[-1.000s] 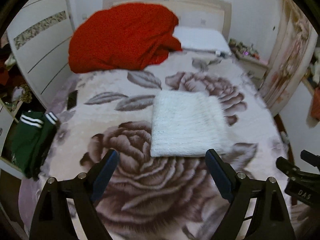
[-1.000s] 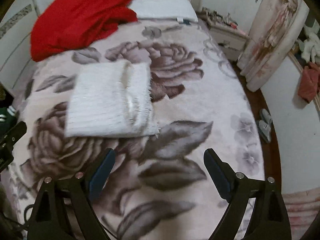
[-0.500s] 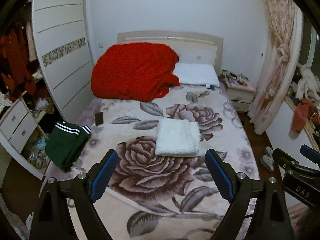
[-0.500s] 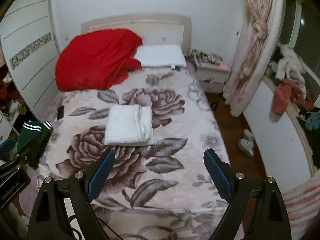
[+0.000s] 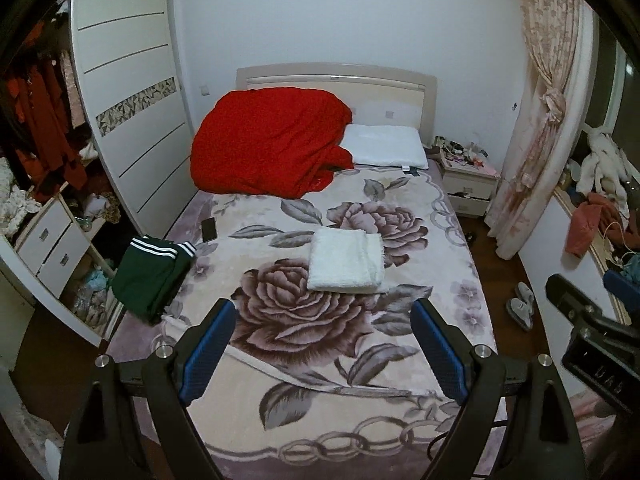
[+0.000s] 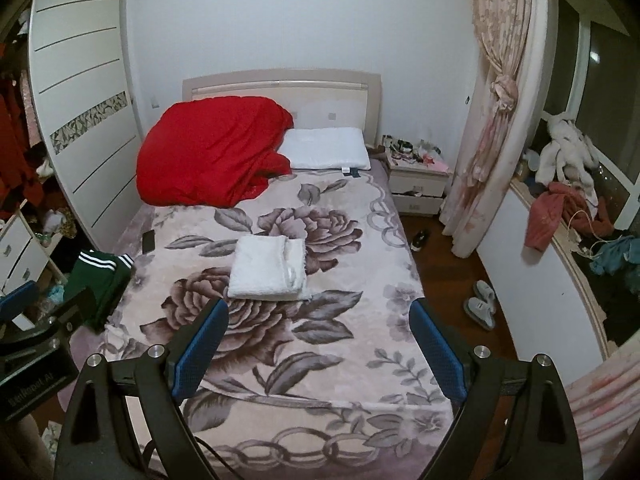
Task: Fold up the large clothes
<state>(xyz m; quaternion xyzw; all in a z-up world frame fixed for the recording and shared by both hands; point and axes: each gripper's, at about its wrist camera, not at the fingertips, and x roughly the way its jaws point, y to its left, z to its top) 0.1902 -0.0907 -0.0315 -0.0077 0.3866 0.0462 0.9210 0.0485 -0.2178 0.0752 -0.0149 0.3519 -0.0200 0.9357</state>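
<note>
A white fluffy garment [image 5: 346,261] lies folded into a thick, roughly square stack near the middle of the bed [image 5: 460,248], on a plush blanket [image 5: 304,320] printed with large brownish roses, grey leaves and a chain-link border. In the right wrist view the stack [image 6: 268,269] shows layered folded edges along its right side, with a fuzzy fringe.

The left gripper [image 5: 322,344] is held above the foot of the bed, its jaws spread wide with nothing between them; the blue textured pads [image 5: 208,350] face each other across bare blanket. The right gripper [image 6: 318,344] is likewise spread wide and empty, its blue pads [image 6: 438,354] clear of the fabric. Both are well apart from the white stack.

At the head of the bed a crumpled red quilt [image 5: 272,140] is heaped against the pale headboard [image 5: 392,92], just beside a white rectangular pillow [image 5: 384,146]. A dark green garment with white stripes [image 5: 150,276] hangs over the bed's left edge, near a dark phone [image 5: 209,229] lying flat on the blanket. A white nightstand [image 5: 470,188] cluttered with small items stands beside a tied-back pink floral curtain [image 5: 540,120]. A pair of pale slippers [image 5: 522,306] sits on the dark wooden floor.
</note>
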